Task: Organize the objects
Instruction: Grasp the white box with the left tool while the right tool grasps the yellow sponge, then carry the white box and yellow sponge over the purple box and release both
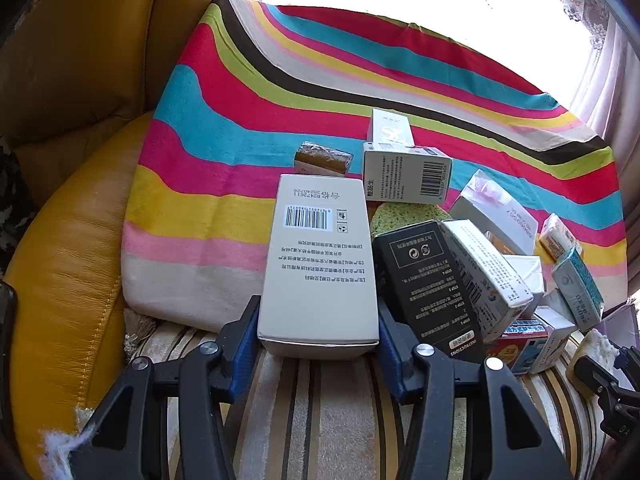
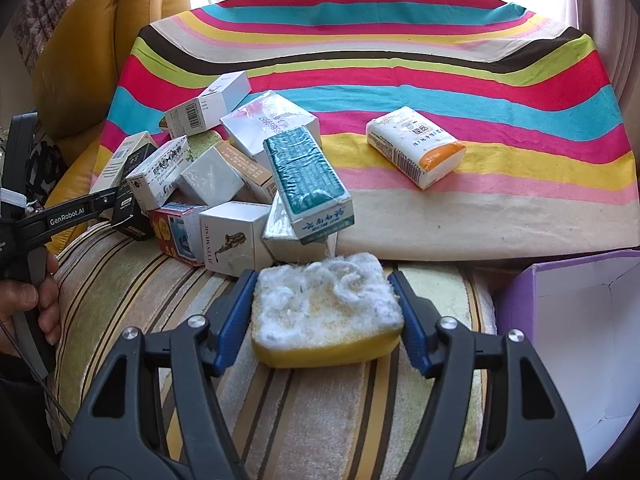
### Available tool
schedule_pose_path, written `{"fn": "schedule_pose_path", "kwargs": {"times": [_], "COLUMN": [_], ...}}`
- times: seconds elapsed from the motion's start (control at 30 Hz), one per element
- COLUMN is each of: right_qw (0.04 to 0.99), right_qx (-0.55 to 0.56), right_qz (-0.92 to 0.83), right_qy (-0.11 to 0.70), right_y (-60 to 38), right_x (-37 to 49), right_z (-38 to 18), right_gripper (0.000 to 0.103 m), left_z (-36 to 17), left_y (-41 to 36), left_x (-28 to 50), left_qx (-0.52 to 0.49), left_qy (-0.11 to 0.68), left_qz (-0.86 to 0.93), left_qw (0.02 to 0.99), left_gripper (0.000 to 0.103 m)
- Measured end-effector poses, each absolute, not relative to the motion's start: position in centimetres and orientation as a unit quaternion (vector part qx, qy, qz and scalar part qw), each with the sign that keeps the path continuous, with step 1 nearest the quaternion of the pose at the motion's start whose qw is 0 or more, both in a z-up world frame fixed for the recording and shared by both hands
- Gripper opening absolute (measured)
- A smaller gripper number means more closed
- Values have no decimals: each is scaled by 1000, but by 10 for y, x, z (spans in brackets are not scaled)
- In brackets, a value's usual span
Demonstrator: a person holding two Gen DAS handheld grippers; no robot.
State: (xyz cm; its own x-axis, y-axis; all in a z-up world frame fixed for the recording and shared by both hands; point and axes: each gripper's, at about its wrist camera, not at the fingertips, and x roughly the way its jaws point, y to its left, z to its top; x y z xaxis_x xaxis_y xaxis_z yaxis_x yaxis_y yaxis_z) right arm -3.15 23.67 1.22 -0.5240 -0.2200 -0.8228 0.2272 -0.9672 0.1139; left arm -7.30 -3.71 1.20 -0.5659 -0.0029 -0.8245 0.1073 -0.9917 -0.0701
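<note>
My left gripper [image 1: 318, 320] is shut on a white box with a barcode [image 1: 320, 264], at the left edge of a pile of small boxes [image 1: 472, 264]. A black box [image 1: 428, 284] leans right beside it. My right gripper [image 2: 324, 300] is shut on a yellow sponge with a white fluffy top [image 2: 326, 316], just above the striped seat cover [image 2: 304, 412]. The same pile [image 2: 224, 172] lies ahead to the left in the right wrist view, with a teal box [image 2: 308, 180] on its right side. A white and orange tissue pack [image 2: 416, 146] lies alone on the rainbow cushion [image 2: 440, 60].
An open purple box with a white inside [image 2: 576, 332] stands at the right of the seat. A yellow leather armrest [image 1: 60, 264] is at the left. The rainbow cushion [image 1: 280, 92] leans behind the pile. The left tool's handle and a hand [image 2: 36, 276] show at far left.
</note>
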Motion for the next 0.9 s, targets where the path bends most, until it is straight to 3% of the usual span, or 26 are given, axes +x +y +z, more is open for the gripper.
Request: {"fn": "schedule_pose_path", "kwargs": {"times": [0.33,0.6,0.9], "right_qw": [123,112,96], "right_qx": [440,427,423], "right_qz": [-890,-897,-900], "right_qy": [0,-20,-42], "right_y": [241,256,283], "right_x": [-13,6,27], "right_z": [22,30,34], "right_gripper": [68,68,68], "left_z": [40,63,72], "left_y": [-42,-14,-1], "left_x": [-35,-6,21], "left_qx": [379,317,336], "left_qy": [84,73,60], "left_qz": [-919,-945,-939], "left_qw": [64,36,28], "left_gripper": [52,52,52]}}
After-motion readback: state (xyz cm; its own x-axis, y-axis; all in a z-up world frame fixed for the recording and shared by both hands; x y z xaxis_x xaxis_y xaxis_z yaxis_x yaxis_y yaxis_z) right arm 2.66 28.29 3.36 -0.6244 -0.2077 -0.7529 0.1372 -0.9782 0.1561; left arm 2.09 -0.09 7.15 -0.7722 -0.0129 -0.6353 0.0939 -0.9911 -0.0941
